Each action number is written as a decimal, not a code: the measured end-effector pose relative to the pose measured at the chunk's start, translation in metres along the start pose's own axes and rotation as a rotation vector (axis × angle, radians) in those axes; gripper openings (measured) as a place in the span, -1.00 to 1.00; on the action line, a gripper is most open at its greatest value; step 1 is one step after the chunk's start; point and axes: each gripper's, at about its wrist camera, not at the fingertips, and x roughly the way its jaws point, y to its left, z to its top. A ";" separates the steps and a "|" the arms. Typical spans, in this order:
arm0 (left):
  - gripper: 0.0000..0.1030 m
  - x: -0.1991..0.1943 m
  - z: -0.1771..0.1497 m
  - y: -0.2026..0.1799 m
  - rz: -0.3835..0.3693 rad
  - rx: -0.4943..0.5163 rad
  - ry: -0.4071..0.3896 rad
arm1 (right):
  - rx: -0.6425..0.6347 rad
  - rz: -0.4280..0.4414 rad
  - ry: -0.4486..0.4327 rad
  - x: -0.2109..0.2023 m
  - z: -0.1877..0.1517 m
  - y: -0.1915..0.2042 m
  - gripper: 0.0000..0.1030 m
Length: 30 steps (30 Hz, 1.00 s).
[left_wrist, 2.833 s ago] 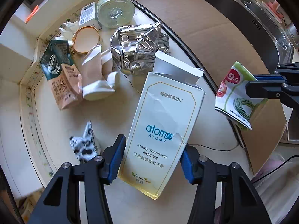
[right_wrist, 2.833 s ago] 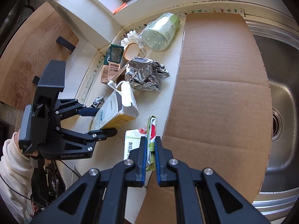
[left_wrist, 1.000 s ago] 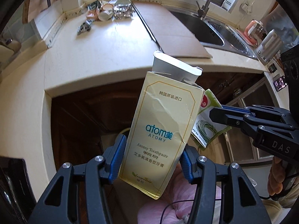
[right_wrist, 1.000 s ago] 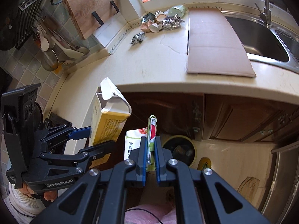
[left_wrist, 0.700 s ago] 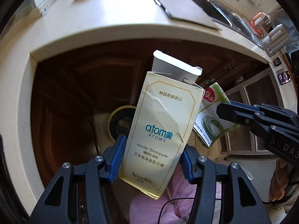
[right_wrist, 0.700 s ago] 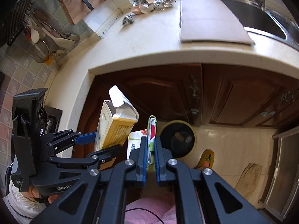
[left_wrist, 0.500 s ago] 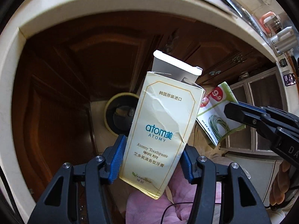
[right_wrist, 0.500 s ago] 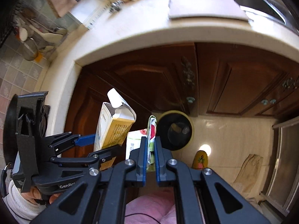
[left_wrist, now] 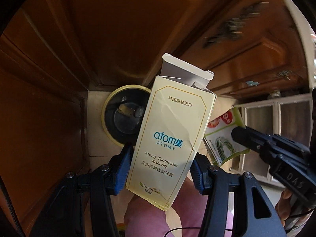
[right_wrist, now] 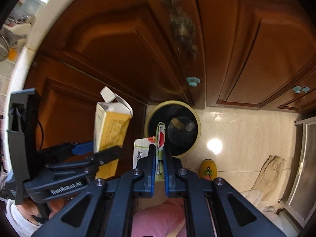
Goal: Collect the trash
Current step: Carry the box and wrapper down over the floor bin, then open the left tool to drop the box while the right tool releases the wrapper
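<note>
Standing on the floor against the wooden cabinet doors (right_wrist: 118, 45), a round trash bin (right_wrist: 194, 138). Above it, left tongs (left_wrist: 161, 169) clamp a toothpaste box (left_wrist: 169, 138); right tongs (right_wrist: 159, 158) pinch a flat snack wrapper (right_wrist: 160, 136).

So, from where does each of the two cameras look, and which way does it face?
Left wrist: sits behind the left tongs, facing steeply down at the toothpaste box they clamp; pink clothing shows below.
Right wrist: sits behind the right tongs, facing down at the flat wrapper they pinch; a hand shows on the left.
Both views share the floor bin, cabinet doors and both held items.
</note>
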 end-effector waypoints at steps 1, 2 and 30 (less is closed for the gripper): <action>0.02 0.010 0.001 0.005 0.002 -0.009 0.002 | -0.005 -0.004 0.007 0.011 0.001 -0.003 -0.87; 0.02 0.020 0.002 0.010 0.003 -0.020 0.004 | -0.009 -0.010 0.016 0.026 0.003 -0.005 -0.87; 0.45 0.067 0.022 0.058 0.140 -0.049 -0.006 | 0.025 -0.033 0.066 0.116 0.027 -0.024 -0.43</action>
